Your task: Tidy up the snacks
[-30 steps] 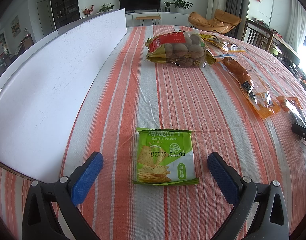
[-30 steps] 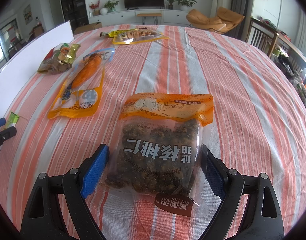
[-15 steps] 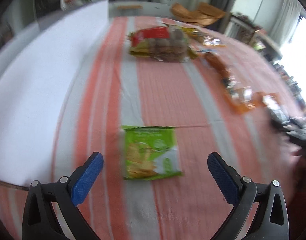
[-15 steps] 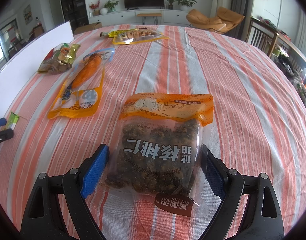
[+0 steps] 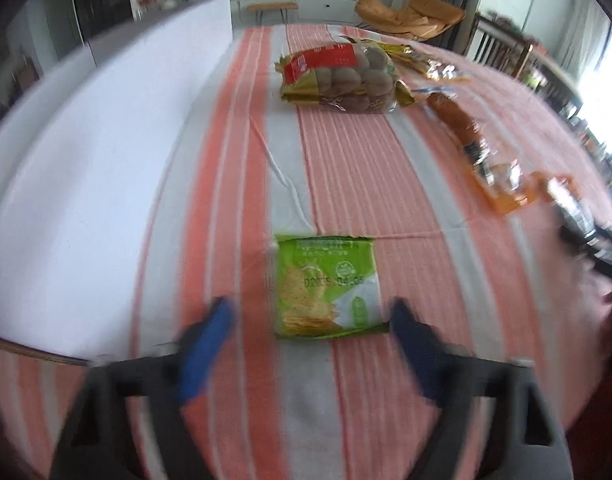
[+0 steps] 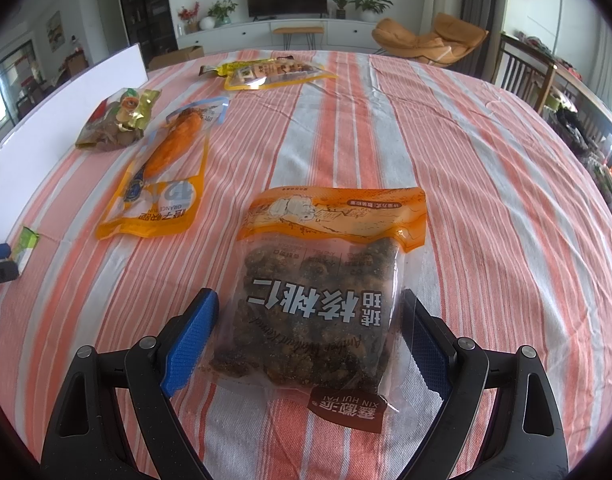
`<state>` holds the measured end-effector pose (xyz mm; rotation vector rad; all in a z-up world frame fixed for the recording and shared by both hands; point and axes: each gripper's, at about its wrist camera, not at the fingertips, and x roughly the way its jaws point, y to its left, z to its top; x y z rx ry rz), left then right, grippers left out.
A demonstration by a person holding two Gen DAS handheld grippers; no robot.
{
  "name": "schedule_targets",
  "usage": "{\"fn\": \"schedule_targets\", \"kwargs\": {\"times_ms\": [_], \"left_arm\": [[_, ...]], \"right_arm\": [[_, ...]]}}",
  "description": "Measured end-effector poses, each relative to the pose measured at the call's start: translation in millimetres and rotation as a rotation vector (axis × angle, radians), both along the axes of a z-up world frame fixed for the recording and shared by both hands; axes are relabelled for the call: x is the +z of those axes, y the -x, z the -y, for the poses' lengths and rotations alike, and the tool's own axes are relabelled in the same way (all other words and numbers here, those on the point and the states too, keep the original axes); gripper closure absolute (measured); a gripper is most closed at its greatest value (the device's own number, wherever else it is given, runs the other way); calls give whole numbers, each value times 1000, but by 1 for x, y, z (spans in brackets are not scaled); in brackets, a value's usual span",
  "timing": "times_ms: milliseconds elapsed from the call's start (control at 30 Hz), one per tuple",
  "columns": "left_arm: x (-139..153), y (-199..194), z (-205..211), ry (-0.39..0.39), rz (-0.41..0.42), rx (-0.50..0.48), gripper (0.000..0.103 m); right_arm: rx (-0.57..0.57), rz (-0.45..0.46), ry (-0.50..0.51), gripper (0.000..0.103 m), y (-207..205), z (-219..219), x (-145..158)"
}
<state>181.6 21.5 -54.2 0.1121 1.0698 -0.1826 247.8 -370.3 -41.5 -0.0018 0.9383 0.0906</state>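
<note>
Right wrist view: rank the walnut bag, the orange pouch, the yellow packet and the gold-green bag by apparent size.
1. walnut bag, though it lies nearest the camera, which inflates it.
2. orange pouch.
3. and 4. yellow packet and gold-green bag look about alike; both lie farther off, so no ranking between them.

Orange-and-white striped cloth (image 6: 486,168) covers the counter; green cracker packet (image 5: 328,286); orange-topped walnut bag (image 6: 322,280); white board (image 5: 86,184).

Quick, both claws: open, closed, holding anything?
Left claw: open, just closing around the green cracker packet, not gripping.
Right claw: open, straddling the walnut bag.
</note>
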Motion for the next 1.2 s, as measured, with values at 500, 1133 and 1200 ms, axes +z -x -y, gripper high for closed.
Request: {"fn": "schedule_targets", "kwargs": {"times_ms": [500, 1133, 1200], "left_arm": [[11, 19, -26, 216, 14, 82, 53], [59, 45, -30, 362, 73, 43, 53], [65, 46, -34, 376, 82, 44, 53]], "right_arm": [[-183, -211, -309, 13, -26, 42, 27], [-87, -319, -2, 36, -32, -17, 19], [-109, -293, -41, 36, -28, -9, 25]]}}
